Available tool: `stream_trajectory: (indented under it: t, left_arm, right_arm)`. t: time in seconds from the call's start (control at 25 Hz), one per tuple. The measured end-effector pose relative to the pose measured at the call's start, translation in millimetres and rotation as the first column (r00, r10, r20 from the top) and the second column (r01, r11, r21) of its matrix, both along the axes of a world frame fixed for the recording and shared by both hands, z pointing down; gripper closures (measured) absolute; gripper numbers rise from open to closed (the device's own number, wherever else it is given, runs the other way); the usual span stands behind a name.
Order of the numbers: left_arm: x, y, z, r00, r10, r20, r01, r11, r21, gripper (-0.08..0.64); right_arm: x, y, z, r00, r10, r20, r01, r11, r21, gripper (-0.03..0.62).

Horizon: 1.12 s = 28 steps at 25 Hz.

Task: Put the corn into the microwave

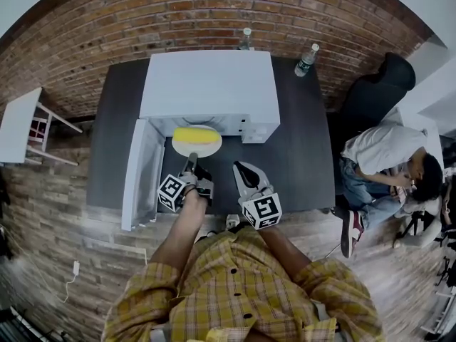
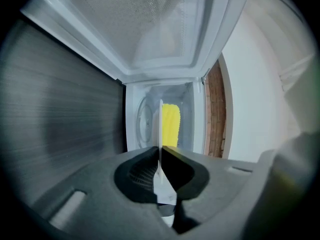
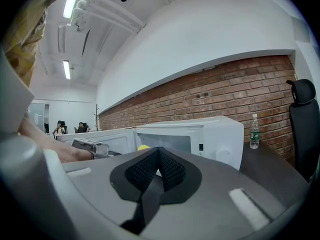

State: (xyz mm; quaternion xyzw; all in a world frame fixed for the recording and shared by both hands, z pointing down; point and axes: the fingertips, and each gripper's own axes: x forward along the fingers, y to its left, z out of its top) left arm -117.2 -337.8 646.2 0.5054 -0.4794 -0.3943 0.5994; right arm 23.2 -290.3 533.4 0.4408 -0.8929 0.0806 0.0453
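A yellow corn cob [image 1: 191, 135] lies on a white plate [image 1: 198, 147] at the mouth of the white microwave [image 1: 206, 84], whose door [image 1: 142, 173] hangs open to the left. My left gripper [image 1: 191, 164] is shut on the plate's near rim. In the left gripper view the plate [image 2: 161, 129] shows edge-on between the jaws of the left gripper [image 2: 160, 151], with the corn [image 2: 171, 125] on it and the microwave cavity [image 2: 140, 129] just ahead. My right gripper [image 1: 242, 168] is shut and holds nothing, to the right of the plate. The right gripper [image 3: 159, 156] faces the microwave [image 3: 220, 136].
The microwave stands on a dark table [image 1: 299, 148] against a brick wall. Two water bottles [image 1: 306, 59] [image 1: 246, 39] stand behind it. A person [image 1: 385, 162] sits to the right near a black chair [image 1: 377, 84]. A small white table [image 1: 18, 123] is at the left.
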Motion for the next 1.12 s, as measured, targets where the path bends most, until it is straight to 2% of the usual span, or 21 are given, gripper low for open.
stream_trajectory:
  t: [0.36, 1.12]
  left_arm:
    - [3, -22, 21, 1.0, -0.013, 0.021, 0.013, 1.0, -0.024, 0.538]
    - [0, -58, 56, 0.999, -0.046, 0.019, 0.047, 0.997, -0.053, 0.537]
  right_arm:
    - [7, 3, 6, 1.0, 0.0, 0.002, 0.0, 1.0, -0.018, 0.589]
    - [12, 0, 14, 1.0, -0.008, -0.015, 0.007, 0.999, -0.034, 0.589]
